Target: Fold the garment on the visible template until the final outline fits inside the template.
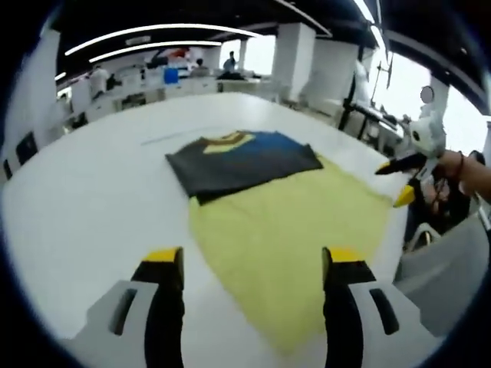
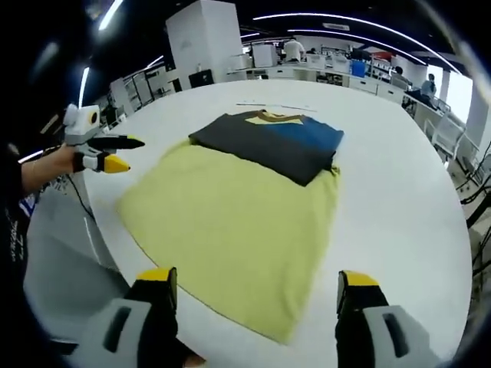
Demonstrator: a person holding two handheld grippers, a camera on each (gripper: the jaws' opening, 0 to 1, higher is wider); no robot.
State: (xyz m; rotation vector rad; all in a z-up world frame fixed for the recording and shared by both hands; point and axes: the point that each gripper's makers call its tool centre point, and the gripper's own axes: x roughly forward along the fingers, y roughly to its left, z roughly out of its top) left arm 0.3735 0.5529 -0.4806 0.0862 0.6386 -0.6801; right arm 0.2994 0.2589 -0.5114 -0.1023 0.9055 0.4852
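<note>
- Garment: folded dark grey and blue shirt with yellow collar trim (image 1: 244, 161), lying flat on the far end of the pale yellow cloth template (image 1: 295, 238). In the right gripper view the same shirt (image 2: 268, 142) sits on the far part of the yellow template (image 2: 230, 230), collar pointing away from the camera.
- Shirt outline: one edge runs past the template's far and left borders in the left gripper view, so grey fabric rests partly on the round white table (image 1: 92, 199).
- Template is spread flat, near corner close to the table edge.
- Left gripper (image 1: 253, 268): jaws wide apart, yellow tips, holding nothing, hovering above the near part of the template. Also seen from the right gripper view (image 2: 116, 153) at left, held by a hand (image 2: 57, 165) off the table edge; its two jaws there look separated, nothing between them.
- Right gripper (image 2: 257, 287): jaws wide apart, nothing between them, above the near corner of the template. Seen from the left gripper view (image 1: 403, 180) at the right, beside the table edge, clear of the cloth, held by a hand (image 1: 453, 165).
- Neither gripper touches shirt or template.
- Background: open office with white desks (image 2: 322, 73) and ceiling light strips (image 1: 153, 31), people in the distance, too small to detail.
</note>
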